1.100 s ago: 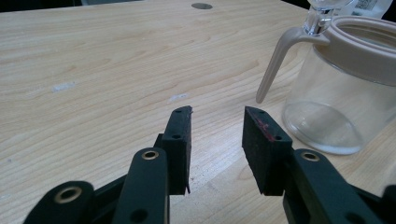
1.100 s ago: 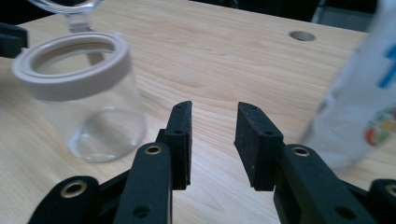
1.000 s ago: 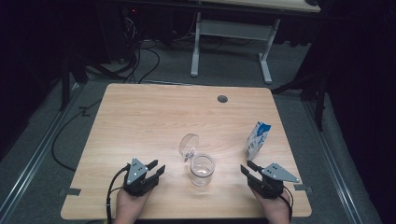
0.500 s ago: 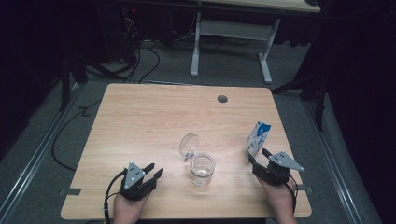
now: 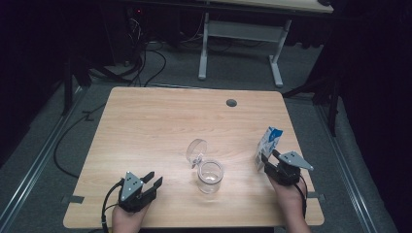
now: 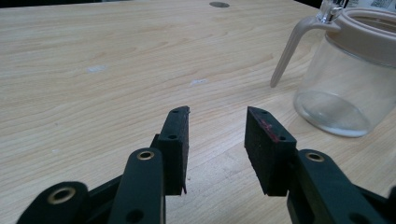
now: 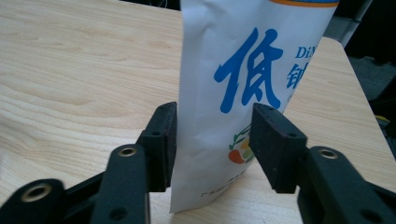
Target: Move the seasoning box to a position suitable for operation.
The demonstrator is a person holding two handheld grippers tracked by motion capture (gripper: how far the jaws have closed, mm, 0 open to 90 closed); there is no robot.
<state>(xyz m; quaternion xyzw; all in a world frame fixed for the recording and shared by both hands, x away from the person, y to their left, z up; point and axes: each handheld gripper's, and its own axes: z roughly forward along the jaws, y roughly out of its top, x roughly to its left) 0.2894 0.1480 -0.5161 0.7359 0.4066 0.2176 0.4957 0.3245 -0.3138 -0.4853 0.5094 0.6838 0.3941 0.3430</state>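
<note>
Right gripper view shows us the right tool [image 7: 212,135] closing around the carton [image 7: 243,93] (pads seemingly touching); from above, it stands near the worktop [image 5: 160,121] edge. The left tool [image 6: 217,140] gapes half-open, empty.

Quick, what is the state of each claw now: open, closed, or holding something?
Left claw: open, nothing between its jaws.
Right claw: jaws just closing around the white carton; a firm grip cannot be told.

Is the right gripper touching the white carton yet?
Touching. In the right gripper view, the right gripper has both pads against the sides of the carton, its jaws just closing around it.
</note>
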